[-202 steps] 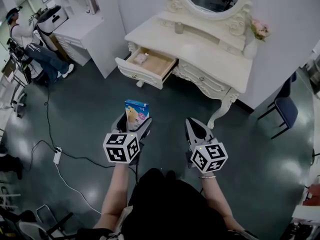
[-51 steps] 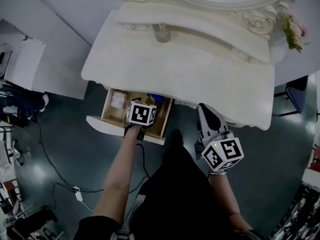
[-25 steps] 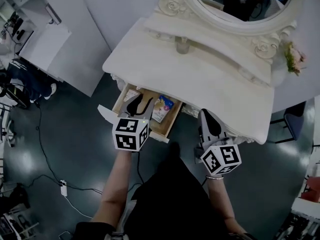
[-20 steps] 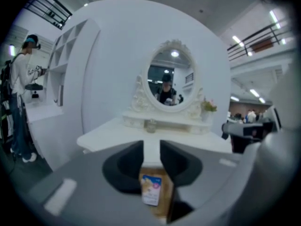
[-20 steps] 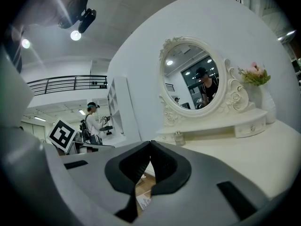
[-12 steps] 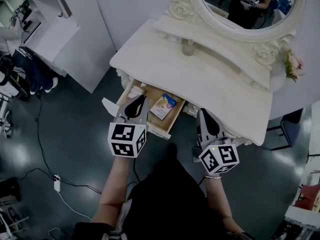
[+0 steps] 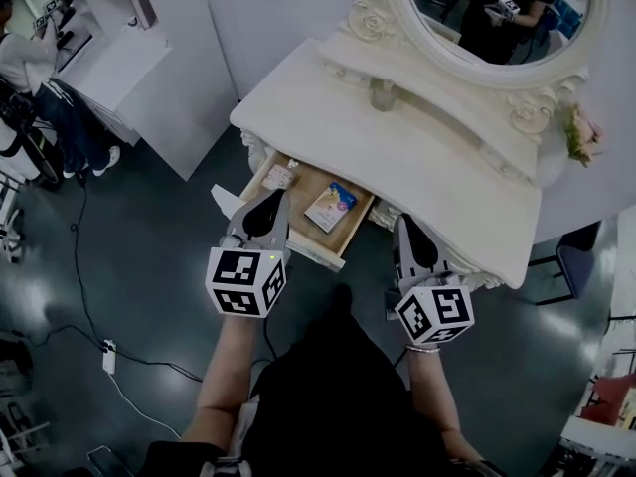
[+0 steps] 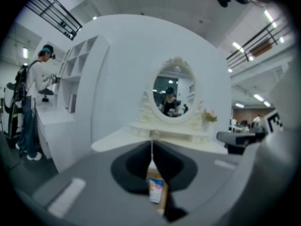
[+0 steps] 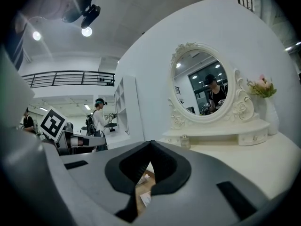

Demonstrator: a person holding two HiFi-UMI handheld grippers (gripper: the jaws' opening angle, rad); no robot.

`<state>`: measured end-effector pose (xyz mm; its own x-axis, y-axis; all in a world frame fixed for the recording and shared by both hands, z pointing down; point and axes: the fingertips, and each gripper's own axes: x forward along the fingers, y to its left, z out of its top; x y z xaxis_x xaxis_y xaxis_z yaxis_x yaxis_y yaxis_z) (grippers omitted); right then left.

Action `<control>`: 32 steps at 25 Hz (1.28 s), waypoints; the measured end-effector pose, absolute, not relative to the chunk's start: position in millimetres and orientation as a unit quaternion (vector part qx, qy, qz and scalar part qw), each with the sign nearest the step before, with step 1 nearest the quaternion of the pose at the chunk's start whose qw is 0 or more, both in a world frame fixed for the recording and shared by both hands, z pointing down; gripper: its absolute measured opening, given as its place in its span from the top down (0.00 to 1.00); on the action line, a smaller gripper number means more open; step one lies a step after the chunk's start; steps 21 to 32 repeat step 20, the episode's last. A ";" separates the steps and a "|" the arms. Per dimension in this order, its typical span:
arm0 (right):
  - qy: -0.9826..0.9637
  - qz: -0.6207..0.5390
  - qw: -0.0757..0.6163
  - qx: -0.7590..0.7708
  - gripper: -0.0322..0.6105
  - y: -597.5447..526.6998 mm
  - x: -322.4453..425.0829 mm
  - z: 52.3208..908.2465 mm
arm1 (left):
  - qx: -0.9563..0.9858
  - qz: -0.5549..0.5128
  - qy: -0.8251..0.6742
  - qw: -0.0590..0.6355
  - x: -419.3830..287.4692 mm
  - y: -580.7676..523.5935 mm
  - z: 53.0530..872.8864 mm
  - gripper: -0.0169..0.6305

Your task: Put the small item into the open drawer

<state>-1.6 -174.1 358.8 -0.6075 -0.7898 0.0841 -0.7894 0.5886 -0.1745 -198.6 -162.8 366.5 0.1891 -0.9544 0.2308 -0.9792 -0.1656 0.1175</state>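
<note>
The small blue-and-cream box (image 7: 331, 206) lies flat in the open wooden drawer (image 7: 260, 183) of the white dressing table (image 7: 437, 162). Beside it, at the drawer's left end, sits a small pale item (image 7: 278, 177). My left gripper (image 7: 279, 197) hovers over the drawer's front edge, shut and empty, clear of the box. In the left gripper view the box (image 8: 155, 189) shows below the closed left gripper (image 8: 151, 143). My right gripper (image 7: 403, 221) hangs to the right of the drawer, in front of the table edge. It is shut with nothing held, as the right gripper (image 9: 151, 142) view shows.
An oval mirror (image 7: 497, 8), a small glass (image 7: 381, 94) and pink flowers (image 7: 582, 133) stand on the table top. A white cabinet (image 7: 184, 38) is at the left, with a person (image 7: 40, 87) beyond it. A cable and power strip (image 7: 107, 356) lie on the dark floor.
The box, earlier carried in my left gripper, now lies in the drawer. The left gripper has drawn back towards me and its jaws have closed. The right gripper has barely moved.
</note>
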 end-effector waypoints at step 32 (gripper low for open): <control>0.893 -0.089 0.007 -0.441 0.95 -154.8 -3.2 351.5 | 0.758 0.032 -0.644 0.103 -206.6 -133.3 349.7 0.96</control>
